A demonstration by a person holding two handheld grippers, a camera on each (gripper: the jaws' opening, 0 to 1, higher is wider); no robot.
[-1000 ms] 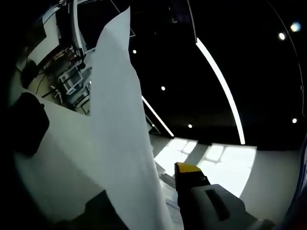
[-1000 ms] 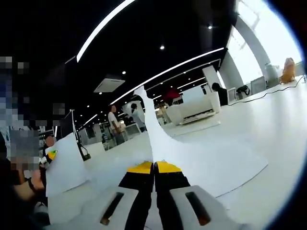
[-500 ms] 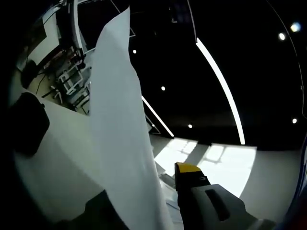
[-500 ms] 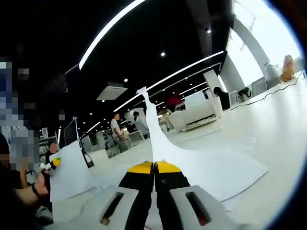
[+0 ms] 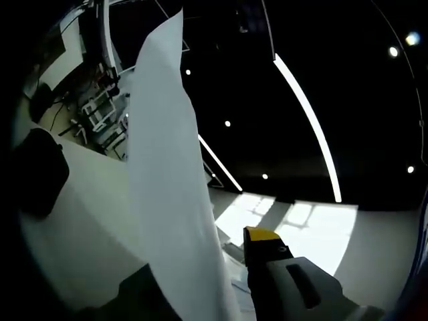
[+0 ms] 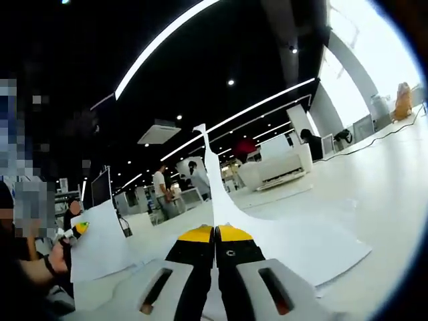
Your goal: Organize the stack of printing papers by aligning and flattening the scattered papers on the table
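Left gripper view: a white paper sheet (image 5: 167, 194) stands on edge and rises steeply from between the fingers of the left gripper (image 5: 224, 267); the yellow-tipped right finger (image 5: 262, 235) lies just beside the sheet, the other finger is hidden behind it, so the fingers appear clamped on the sheet. The white table (image 5: 80, 234) lies behind it, at left. Right gripper view: the left gripper (image 6: 75, 229) appears at far left in a person's hand (image 6: 57, 257), holding up a sheet (image 6: 100, 241). At centre, the right gripper (image 6: 215, 233) has its yellow tips pressed together on a curled-up sheet (image 6: 217, 194) whose far part lies flat on the table (image 6: 388, 187). People (image 6: 160, 190) stand far behind.
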